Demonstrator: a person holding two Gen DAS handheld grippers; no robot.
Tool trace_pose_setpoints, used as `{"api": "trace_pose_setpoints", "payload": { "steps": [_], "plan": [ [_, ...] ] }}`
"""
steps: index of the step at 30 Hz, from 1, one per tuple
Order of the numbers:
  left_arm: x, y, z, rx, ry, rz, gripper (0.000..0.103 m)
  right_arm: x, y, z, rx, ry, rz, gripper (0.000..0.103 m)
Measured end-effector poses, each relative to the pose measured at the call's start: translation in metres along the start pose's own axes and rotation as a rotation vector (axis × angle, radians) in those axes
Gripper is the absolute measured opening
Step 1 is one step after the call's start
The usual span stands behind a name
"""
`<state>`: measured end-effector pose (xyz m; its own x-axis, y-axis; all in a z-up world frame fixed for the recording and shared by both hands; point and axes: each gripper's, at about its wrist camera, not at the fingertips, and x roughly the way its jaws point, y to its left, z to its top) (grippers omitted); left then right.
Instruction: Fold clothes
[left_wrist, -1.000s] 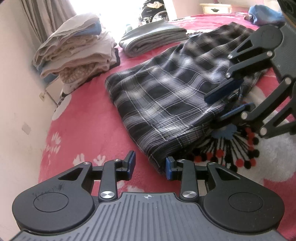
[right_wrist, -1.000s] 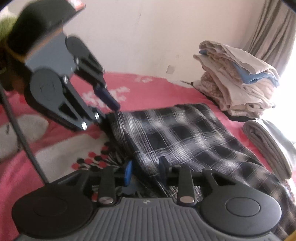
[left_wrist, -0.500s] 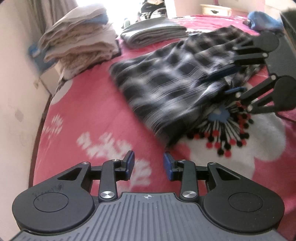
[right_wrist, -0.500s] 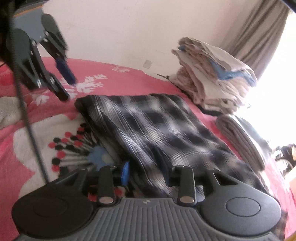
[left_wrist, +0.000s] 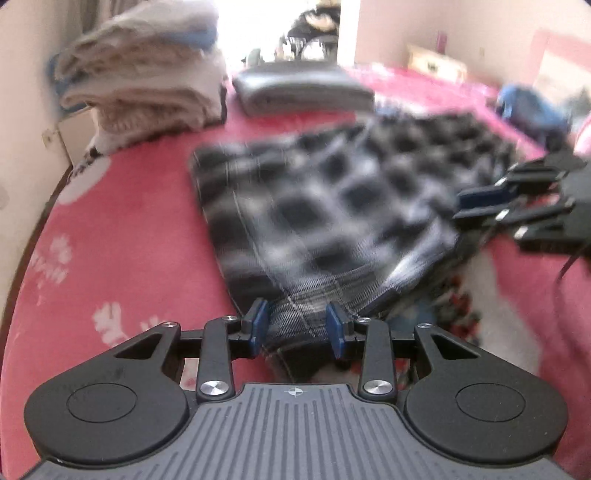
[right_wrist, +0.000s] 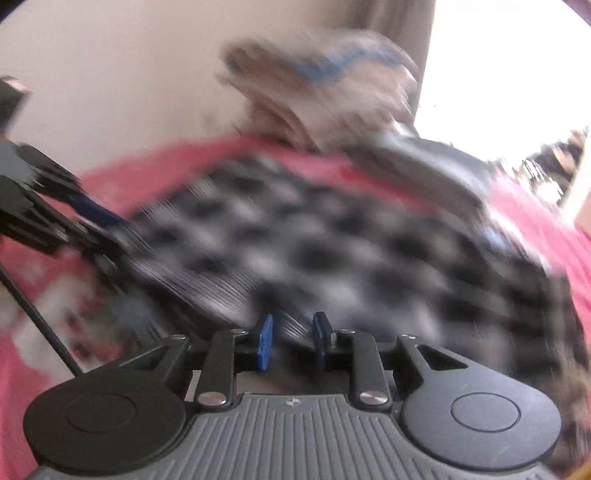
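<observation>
Red patterned bedding (left_wrist: 122, 236) carries the plaid garment (left_wrist: 332, 206), its long axis running away from both grippers toward the folded stacks (left_wrist: 147, 74) by the wall. Near edge lies between the spread blue pads of the left gripper (left_wrist: 297, 325), not pinched. Right gripper (right_wrist: 291, 341), narrower, has cloth between its pads along the adjacent edge; blur hides whether it grips.

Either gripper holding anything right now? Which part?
Left gripper is open around the plaid garment's near edge, not clamped. Right gripper has fabric between its fingers; too blurred to confirm a clamp.
</observation>
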<state>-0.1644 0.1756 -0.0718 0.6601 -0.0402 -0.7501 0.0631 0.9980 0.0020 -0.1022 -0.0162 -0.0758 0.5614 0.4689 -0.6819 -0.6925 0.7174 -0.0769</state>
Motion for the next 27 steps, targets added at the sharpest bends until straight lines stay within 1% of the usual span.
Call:
{"api": "trace_pose_setpoints", "payload": {
  "steps": [2,5,6,9,11,12,14,15,16,18,19,21,22,24,26,27],
  "plan": [
    [-0.001,0.002,-0.002,0.003,-0.006,-0.008,0.035,-0.014,-0.016,-0.007,0.074,-0.016,0.000,0.022],
    [-0.003,0.005,0.000,-0.013,0.004,-0.012,0.036,-0.040,-0.035,-0.004,0.132,-0.126,-0.054,0.022],
    [-0.003,0.005,0.001,-0.013,0.007,-0.011,0.036,-0.042,-0.041,-0.002,0.134,-0.146,-0.079,0.022],
    [-0.003,0.004,0.002,0.004,0.015,0.000,0.037,-0.030,-0.067,-0.003,0.148,-0.130,-0.196,0.022],
    [-0.003,0.003,0.005,0.013,0.021,0.006,0.039,-0.037,-0.088,-0.009,0.230,-0.131,-0.229,0.021],
    [-0.003,0.003,0.007,0.012,0.025,0.007,0.040,-0.041,-0.099,-0.012,0.275,-0.133,-0.243,0.012],
    [-0.004,0.004,0.010,0.009,0.033,0.008,0.043,-0.049,-0.121,-0.019,0.363,-0.135,-0.271,0.011],
    [-0.005,0.005,0.012,0.007,0.035,0.006,0.043,-0.053,-0.131,-0.023,0.407,-0.136,-0.285,0.014],
    [-0.007,0.005,0.015,0.009,0.037,0.005,0.044,-0.057,-0.142,-0.026,0.452,-0.137,-0.299,0.022],
    [-0.008,0.004,0.022,0.031,0.041,0.005,0.044,-0.067,-0.157,-0.021,0.476,-0.177,-0.342,0.029],
    [-0.009,0.003,0.027,0.048,0.042,0.004,0.044,-0.068,-0.167,-0.018,0.502,-0.186,-0.325,0.033],
    [-0.008,-0.003,0.041,0.103,0.038,-0.002,0.044,-0.069,-0.188,-0.013,0.561,-0.198,-0.277,0.038],
    [-0.007,-0.007,0.049,0.131,0.033,-0.006,0.044,-0.065,-0.194,-0.010,0.567,-0.188,-0.248,0.043],
    [-0.001,-0.015,0.069,0.177,0.021,-0.022,0.044,-0.056,-0.201,-0.006,0.560,-0.164,-0.199,0.051],
    [0.008,-0.024,0.090,0.209,0.015,-0.044,0.044,-0.048,-0.204,-0.005,0.543,-0.150,-0.170,0.052],
    [0.015,-0.031,0.102,0.230,0.018,-0.059,0.044,-0.039,-0.209,-0.001,0.538,-0.147,-0.150,0.055]
  ]
}}
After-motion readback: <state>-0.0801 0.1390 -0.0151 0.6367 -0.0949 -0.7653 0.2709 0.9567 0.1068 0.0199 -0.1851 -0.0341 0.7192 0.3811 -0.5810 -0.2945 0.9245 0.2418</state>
